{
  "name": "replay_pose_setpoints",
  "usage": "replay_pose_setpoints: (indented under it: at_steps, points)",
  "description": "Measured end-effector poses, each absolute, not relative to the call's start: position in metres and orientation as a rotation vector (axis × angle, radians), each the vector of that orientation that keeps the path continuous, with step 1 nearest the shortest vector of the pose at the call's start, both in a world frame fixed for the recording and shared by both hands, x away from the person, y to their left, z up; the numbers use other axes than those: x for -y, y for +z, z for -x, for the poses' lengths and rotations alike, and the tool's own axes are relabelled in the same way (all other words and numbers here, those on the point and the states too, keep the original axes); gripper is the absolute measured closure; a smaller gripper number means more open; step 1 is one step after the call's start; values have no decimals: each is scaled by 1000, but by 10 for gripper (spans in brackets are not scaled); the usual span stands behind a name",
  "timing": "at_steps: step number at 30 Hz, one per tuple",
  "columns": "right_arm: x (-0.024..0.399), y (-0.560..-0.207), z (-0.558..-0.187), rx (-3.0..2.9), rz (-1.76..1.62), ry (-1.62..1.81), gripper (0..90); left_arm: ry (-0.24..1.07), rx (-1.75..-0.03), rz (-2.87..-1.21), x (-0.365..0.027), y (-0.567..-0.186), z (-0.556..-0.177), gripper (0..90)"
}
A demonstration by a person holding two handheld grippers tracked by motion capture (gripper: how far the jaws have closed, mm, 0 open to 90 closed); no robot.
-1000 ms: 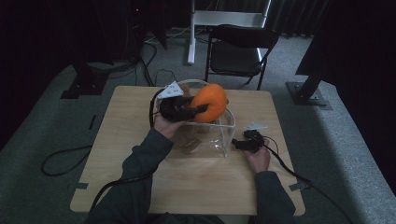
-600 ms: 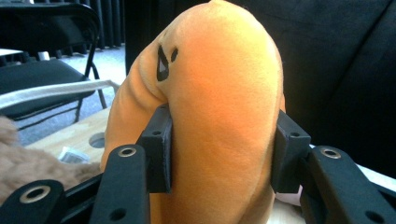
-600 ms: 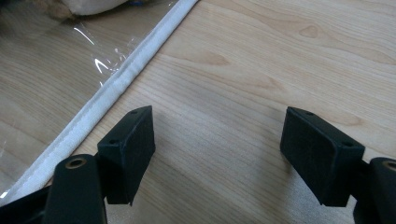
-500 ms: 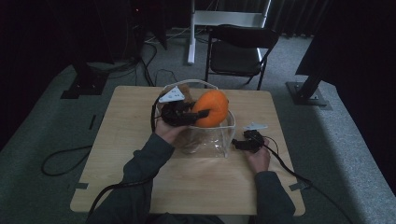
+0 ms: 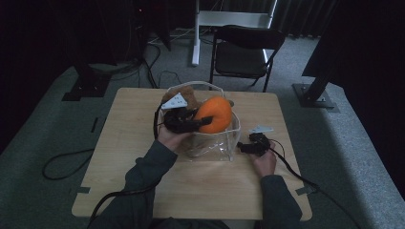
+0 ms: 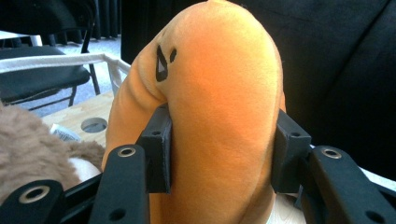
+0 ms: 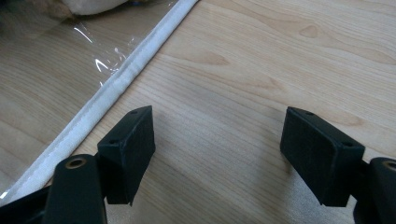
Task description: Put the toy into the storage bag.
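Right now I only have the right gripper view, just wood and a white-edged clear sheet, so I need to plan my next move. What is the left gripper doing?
Observer: The left gripper is shut on an orange plush toy, its fingers pressing into the sides.
Operator: Where is that toy relative to the clear sheet I see?
Observer: That sheet is the wall of a clear bag with white trim; the toy is at its open top, in the high view.
Operator: Anything else in the bag?
Observer: Yes, a brown furry toy sits beside the orange one.
Operator: And my right gripper?
Observer: The right gripper is open over bare table, beside the bag.
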State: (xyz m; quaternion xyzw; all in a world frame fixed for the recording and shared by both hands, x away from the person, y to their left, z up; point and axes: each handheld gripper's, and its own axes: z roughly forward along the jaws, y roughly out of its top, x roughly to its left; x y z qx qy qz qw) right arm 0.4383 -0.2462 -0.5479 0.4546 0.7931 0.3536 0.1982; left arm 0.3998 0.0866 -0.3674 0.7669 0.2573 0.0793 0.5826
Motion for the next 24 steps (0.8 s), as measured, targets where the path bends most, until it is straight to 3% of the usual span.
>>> replay_pose_setpoints:
  at_steps: [24]
  points:
    - [246,-548,-438,-2219,-1272,989,252,244,-592,-1876,-87,-371,-387,494]
